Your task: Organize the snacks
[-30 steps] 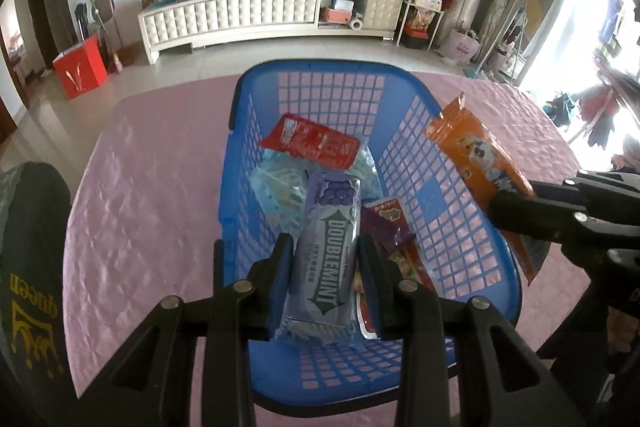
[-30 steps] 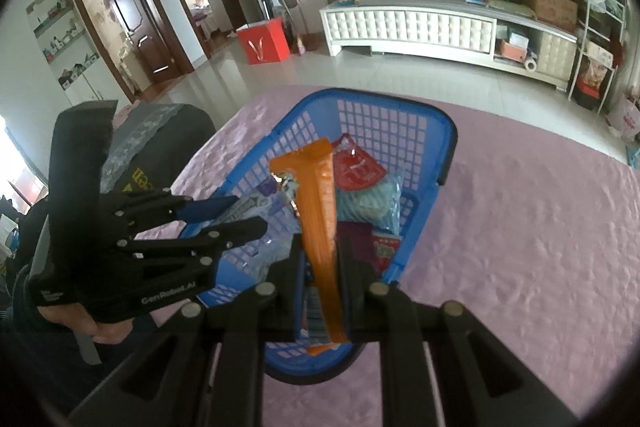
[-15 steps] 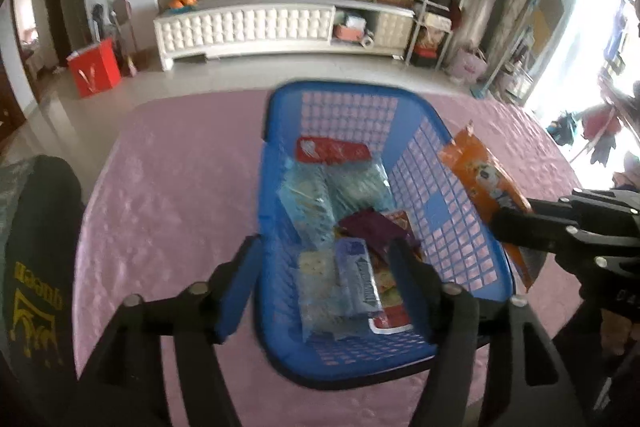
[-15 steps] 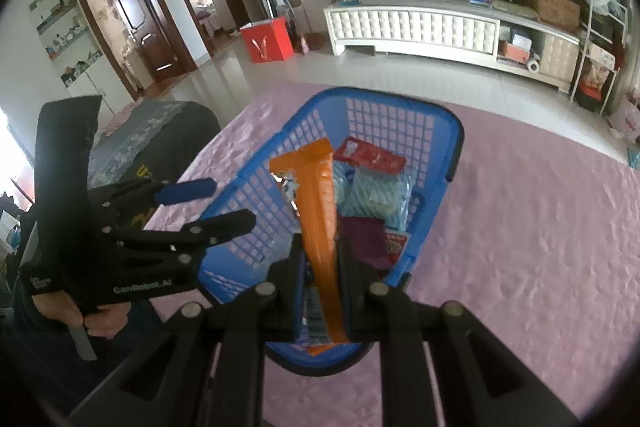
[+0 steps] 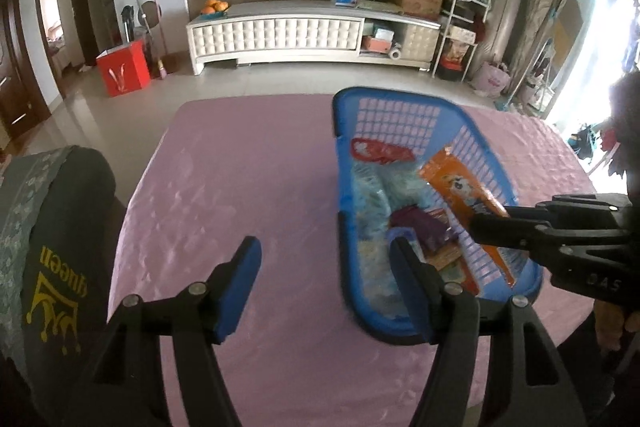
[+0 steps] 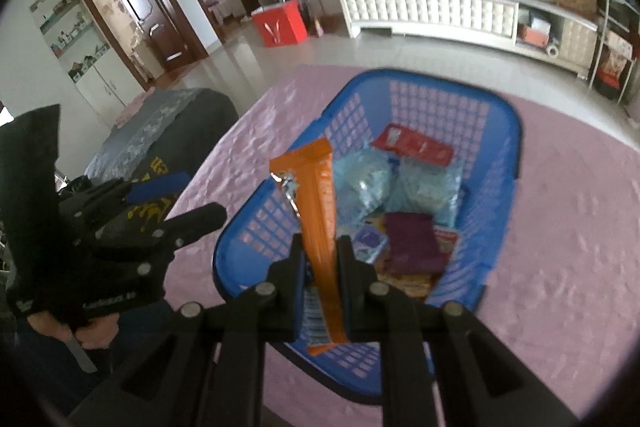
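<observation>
A blue plastic basket (image 5: 404, 107) (image 6: 500, 115) stands on the pink tablecloth and holds several snack packets: a red one (image 5: 380, 151) (image 6: 416, 145), pale blue ones (image 6: 364, 183), a dark purple one (image 6: 410, 243) and the gum pack (image 6: 370, 241). My left gripper (image 5: 326, 271) is open and empty, to the left of the basket. It also shows in the right wrist view (image 6: 176, 199). My right gripper (image 6: 322, 259) is shut on a long orange snack packet (image 6: 316, 203) (image 5: 460, 191) and holds it over the basket.
A dark chair back with yellow lettering (image 5: 52, 247) stands at the table's left edge. The pink tablecloth (image 5: 248, 167) stretches left of the basket. A white cabinet (image 5: 280, 35) and a red box (image 5: 124, 73) stand on the floor beyond the table.
My left gripper opened, let the gum pack drop into the basket, and moved left off the basket. My right gripper has carried the orange packet over the basket.
</observation>
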Tool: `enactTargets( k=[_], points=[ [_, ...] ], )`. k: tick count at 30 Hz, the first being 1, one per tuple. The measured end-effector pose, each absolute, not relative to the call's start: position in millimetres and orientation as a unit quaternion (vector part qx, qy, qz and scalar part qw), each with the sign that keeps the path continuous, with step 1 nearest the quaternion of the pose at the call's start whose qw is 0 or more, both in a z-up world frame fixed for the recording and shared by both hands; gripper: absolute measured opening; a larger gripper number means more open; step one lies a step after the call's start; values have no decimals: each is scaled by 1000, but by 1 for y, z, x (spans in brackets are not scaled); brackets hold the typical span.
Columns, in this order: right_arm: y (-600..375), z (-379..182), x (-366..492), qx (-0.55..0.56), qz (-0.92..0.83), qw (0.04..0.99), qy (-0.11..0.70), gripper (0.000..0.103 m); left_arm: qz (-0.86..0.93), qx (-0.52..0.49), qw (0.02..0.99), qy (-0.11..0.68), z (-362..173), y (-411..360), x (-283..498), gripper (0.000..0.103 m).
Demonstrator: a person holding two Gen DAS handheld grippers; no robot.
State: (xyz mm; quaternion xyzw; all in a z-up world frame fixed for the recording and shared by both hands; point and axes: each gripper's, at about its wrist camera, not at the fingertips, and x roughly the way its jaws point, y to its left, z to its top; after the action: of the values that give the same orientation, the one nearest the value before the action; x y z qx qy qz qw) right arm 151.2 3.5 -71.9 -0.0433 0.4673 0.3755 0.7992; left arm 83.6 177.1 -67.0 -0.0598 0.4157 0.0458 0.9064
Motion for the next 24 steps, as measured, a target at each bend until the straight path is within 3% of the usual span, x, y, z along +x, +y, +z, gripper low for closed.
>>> enactTargets(
  k=[14,15,17,19,24],
  points=[
    [34,-108,161,-73,364,772,516,22,40,-77,898,430,-88,184,93,65],
    [35,-109,160,-76,363,772,517,25,39,-78,898,431,-89,184,93,65],
    [36,-110,159,-79,360,773,516,60,41,-76,898,431,-89,182,92,65],
    [32,-111,160,-77,351,780,512,73,42,-81,900,427,-86,185,89,65],
    [14,-98,155,-44,366,789,492,78,46,-86,904,416,-76,184,80,65]
  ],
)
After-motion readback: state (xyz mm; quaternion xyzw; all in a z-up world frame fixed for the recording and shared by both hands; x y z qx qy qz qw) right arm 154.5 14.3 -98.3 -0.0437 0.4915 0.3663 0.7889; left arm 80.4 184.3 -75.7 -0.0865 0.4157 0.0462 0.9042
